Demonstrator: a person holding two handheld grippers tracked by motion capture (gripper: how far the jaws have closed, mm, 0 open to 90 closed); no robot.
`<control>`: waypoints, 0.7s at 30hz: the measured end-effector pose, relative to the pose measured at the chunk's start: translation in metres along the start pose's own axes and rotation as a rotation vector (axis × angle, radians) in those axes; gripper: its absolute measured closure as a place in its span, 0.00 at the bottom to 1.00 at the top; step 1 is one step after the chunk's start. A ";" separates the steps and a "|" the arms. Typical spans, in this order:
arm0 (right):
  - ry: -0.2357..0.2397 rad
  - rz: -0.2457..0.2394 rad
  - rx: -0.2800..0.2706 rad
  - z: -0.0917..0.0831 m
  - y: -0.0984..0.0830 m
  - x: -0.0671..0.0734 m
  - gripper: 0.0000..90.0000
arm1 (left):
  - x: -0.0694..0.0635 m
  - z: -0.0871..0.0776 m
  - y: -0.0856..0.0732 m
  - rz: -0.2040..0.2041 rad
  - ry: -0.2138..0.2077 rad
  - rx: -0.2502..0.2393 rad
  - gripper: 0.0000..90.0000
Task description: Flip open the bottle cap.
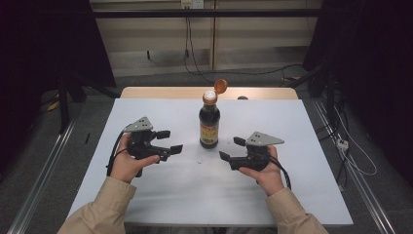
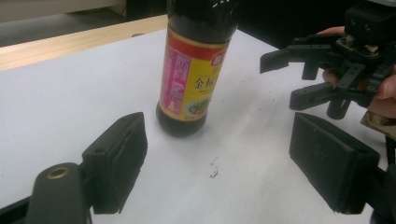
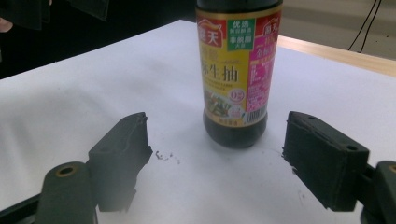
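**Between two open claws, a sauce bottle with its cap flipped up**

Near the far edge of the white surface (image 1: pixel 160 190), about midway between its left and right edges, we see a dark sauce bottle (image 1: pixel 209 123) standing upright. Its orange flip cap (image 1: pixel 220 86) is hinged open and tilted back above the neck. Our left claw (image 1: pixel 169 142) sits toward the left edge, its pads spread wide with nothing between them; our left gripper view looks past them at the bottle's yellow and pink label (image 2: pixel 191 81). Our right claw (image 1: pixel 231 148) sits toward the right edge, jaws also apart and empty, aimed at the bottle. Neither claw touches the bottle; both are near it. Small dark specks (image 3: pixel 166 156) lie on the surface in front of the bottle.
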State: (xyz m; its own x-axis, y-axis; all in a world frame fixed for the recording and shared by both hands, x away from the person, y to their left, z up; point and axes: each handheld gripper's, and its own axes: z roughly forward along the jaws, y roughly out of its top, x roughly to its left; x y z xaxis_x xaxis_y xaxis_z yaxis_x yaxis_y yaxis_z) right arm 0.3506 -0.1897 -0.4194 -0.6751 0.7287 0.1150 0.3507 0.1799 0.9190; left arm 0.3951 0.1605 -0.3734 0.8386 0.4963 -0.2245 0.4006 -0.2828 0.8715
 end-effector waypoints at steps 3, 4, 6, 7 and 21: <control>0.001 -0.003 -0.001 -0.005 -0.003 0.000 0.24 | 0.000 -0.002 -0.007 -0.005 -0.003 0.000 0.20; -0.001 -0.006 0.001 -0.006 -0.004 0.000 0.24 | 0.000 -0.003 -0.009 -0.008 -0.002 0.000 0.19; -0.004 -0.009 0.005 -0.010 -0.006 -0.001 0.24 | 0.000 -0.005 -0.012 -0.006 0.001 0.002 0.19; -0.004 -0.007 0.006 -0.012 -0.007 -0.002 0.24 | 0.001 -0.006 -0.014 -0.007 0.005 -0.002 0.19; -0.025 -0.008 0.010 -0.039 -0.024 -0.007 0.24 | 0.000 -0.011 -0.033 0.004 0.007 0.008 0.16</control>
State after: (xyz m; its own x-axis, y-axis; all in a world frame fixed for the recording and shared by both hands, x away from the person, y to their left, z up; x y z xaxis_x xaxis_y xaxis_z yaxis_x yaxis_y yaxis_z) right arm 0.3216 -0.2253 -0.4278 -0.6613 0.7437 0.0981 0.3523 0.1925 0.9159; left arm 0.3778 0.1792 -0.3971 0.8377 0.5006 -0.2182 0.4003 -0.2912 0.8689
